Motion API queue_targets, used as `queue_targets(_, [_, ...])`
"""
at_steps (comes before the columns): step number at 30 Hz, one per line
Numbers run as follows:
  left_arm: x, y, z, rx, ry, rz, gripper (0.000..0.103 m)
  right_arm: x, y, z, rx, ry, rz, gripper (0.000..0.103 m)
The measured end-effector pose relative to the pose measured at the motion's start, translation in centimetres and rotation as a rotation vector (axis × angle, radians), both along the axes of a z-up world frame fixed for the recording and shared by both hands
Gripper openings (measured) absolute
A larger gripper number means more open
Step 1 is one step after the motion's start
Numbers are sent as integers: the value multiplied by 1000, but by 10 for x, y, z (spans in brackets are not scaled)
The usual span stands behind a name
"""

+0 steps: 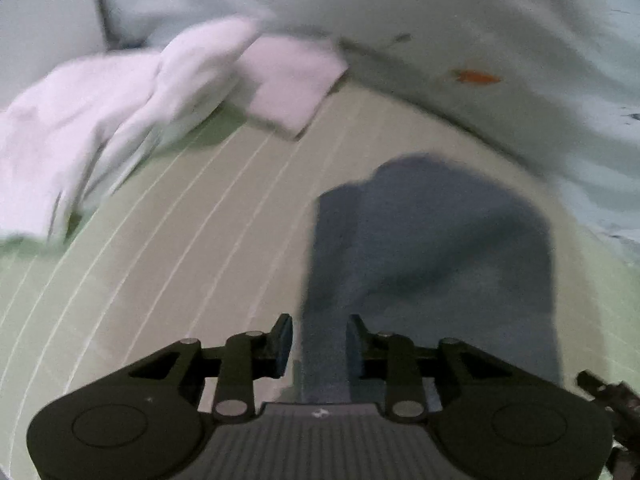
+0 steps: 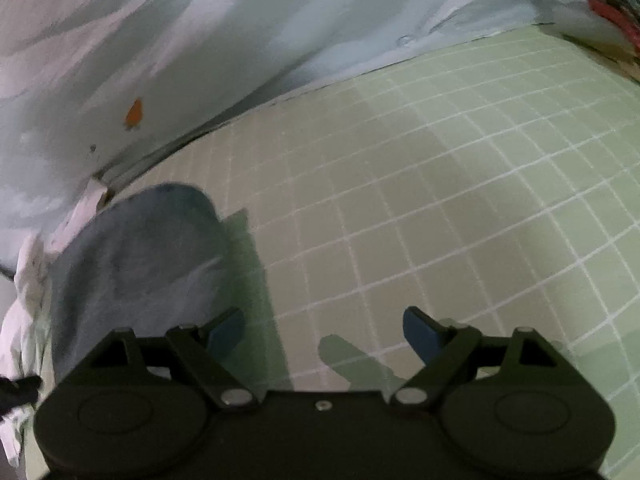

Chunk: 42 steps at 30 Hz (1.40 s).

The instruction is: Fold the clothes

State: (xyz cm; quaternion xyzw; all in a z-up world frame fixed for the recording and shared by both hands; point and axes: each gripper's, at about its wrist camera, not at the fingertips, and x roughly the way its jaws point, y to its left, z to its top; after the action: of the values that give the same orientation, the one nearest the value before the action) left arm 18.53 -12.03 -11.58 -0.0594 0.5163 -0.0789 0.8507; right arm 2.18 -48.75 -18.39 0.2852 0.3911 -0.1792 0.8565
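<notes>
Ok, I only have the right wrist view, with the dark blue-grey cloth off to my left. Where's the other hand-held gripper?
Observer: The left hand-held gripper straddles a narrow strip of the dark blue-grey cloth. Its jaws are apart, with a gap showing beside the strip.
Operator: Is anything folded?
Observer: Yes, a flat folded white cloth square lies at the far side of the green grid mat.
Operator: What's next to it?
Observer: A crumpled white garment, heaped to the left of the square.
</notes>
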Motion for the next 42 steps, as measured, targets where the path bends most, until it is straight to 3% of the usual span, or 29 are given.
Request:
queue_targets(1, [0,5,-1,-27,2,7,51,2,4,2,-6,-1,15,89])
queue_targets(2, [0,10,-2,-55,4,14,70,5,7,3,-11,-3,30,95])
queue_targets(3, [1,13,-2,-87,-4,17,79,8,10,4,-15,-5,45,98])
queue_targets(4, [2,13,-2,-105,-18,11,86,12,13,5,-18,-8,59,100])
queue_targets(6, [6,12,0,-141,-44,-12,86,19,18,7,-22,-12,90,100])
queue_targets(8, [13,7,-2,-172,-47,-60,96,31,23,6,-21,-4,130,100])
queue_targets(12, [33,-12,-16,-200,-28,-159,98,56,32,1,-14,13,213,101])
queue_targets(18, [63,-22,-44,-207,37,-155,98,92,32,-11,23,36,266,101])
queue_targets(24, [76,-14,-62,-343,111,-130,98,121,30,-21,116,51,312,101])
queue_targets(27, [73,-12,-62,-369,103,-148,87,126,32,-21,181,39,317,92])
queue_targets(28, [70,-12,-60,-380,104,-153,65,125,34,-19,179,33,321,77])
queue_targets(29, [68,-12,-57,-391,105,-159,50,121,37,-13,153,25,327,53])
queue_targets(30, [63,-13,-51,-371,85,-171,46,118,40,-8,127,17,332,37])
queue_targets(32, [54,-17,-40,-331,47,-195,33,110,45,3,82,-3,341,28])
queue_targets(34, [43,-21,-26,-309,21,-212,28,97,48,18,61,-34,336,25])
queue_targets(36, [31,-25,-13,-289,-4,-228,26,76,49,33,53,-67,313,24])
queue_targets(42, [-18,-38,8,-356,-22,-307,26,-1,35,72,39,-154,229,23])
